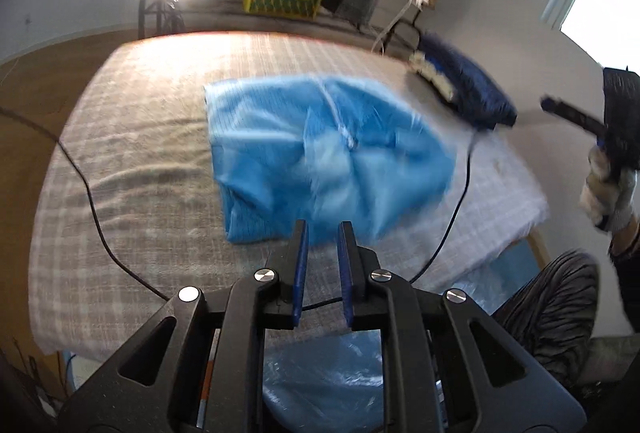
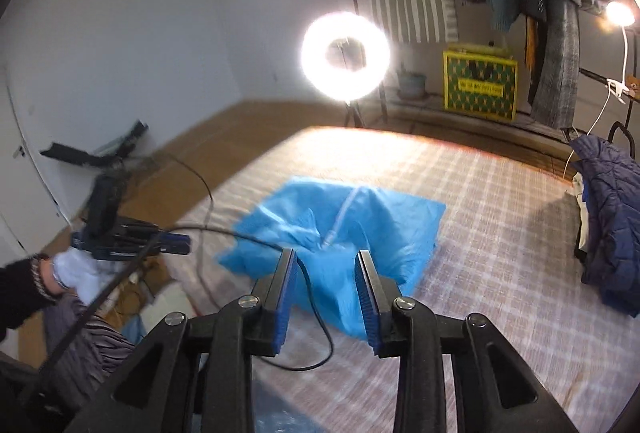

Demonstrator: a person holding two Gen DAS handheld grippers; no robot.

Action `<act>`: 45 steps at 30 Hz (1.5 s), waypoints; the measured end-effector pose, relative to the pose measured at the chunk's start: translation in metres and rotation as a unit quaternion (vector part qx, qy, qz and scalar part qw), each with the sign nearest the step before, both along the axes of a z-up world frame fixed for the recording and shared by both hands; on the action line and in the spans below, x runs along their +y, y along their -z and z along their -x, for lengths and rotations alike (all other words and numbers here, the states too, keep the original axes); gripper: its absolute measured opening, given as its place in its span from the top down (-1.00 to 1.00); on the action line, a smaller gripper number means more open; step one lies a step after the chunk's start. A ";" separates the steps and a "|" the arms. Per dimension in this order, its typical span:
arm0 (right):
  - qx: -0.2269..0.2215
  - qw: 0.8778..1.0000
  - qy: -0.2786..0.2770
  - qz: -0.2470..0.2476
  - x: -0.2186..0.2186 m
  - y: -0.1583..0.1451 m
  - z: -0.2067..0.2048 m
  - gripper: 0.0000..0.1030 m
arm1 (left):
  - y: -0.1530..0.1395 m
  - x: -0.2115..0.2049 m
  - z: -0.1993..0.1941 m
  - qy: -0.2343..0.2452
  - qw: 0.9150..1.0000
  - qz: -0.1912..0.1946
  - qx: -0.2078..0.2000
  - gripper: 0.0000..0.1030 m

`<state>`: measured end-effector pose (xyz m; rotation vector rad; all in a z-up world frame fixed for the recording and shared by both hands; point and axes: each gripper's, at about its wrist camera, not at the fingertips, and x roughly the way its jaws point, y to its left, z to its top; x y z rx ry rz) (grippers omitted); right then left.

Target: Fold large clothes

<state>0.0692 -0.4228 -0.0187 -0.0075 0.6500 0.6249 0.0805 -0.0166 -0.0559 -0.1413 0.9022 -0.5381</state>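
The blue garment (image 1: 320, 157) lies rumpled and roughly bunched near the middle of the checked bed cover (image 1: 132, 137), its white zipper line running up the centre, so the folding looks to be at an early stage with both tools held back from the cloth. The left gripper (image 1: 323, 233) hangs above the near edge with its jaws a little apart and empty, and the right gripper (image 2: 326, 273) hovers with its jaws wide apart and empty; the next move probably calls for lowering each onto an edge or corner to spread the cloth flat. A black cable (image 2: 312, 297) trails across the cover just beside the garment's near side and could snag, while a dark blue padded jacket (image 2: 612, 225) lies well apart at the bed's right edge.
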 end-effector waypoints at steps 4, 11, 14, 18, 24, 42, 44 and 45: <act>-0.021 1.000 0.004 -0.013 -0.008 -0.025 0.032 0.39 | -0.040 0.015 0.016 -0.017 0.999 0.018 -0.024 0.75; -0.074 0.996 0.022 -0.036 -0.026 -0.086 0.085 0.34 | -0.147 0.026 0.053 -0.020 0.994 0.031 -0.104 0.73; -0.099 0.993 0.027 -0.052 -0.034 -0.115 0.104 0.33 | -0.196 0.030 0.075 -0.024 0.989 0.037 -0.140 0.29; -0.141 0.988 0.039 -0.057 -0.044 -0.148 0.130 0.19 | -0.248 0.034 0.100 -0.027 0.982 0.051 -0.178 0.26; -0.124 0.987 0.062 -0.075 -0.052 -0.145 0.129 -0.07 | -0.252 0.038 0.102 -0.041 0.983 0.077 -0.162 0.21; 0.143 0.978 0.118 -0.093 -0.013 0.078 -0.012 -0.21 | 0.046 0.047 -0.053 -0.165 0.962 0.183 0.119 0.21; 0.158 0.976 0.129 -0.083 -0.010 0.096 -0.023 -0.21 | 0.069 0.051 -0.065 -0.177 0.954 0.196 0.142 0.21; 0.172 0.973 0.132 -0.081 -0.010 0.111 -0.031 -0.21 | 0.074 0.051 -0.068 -0.178 0.952 0.199 0.149 0.21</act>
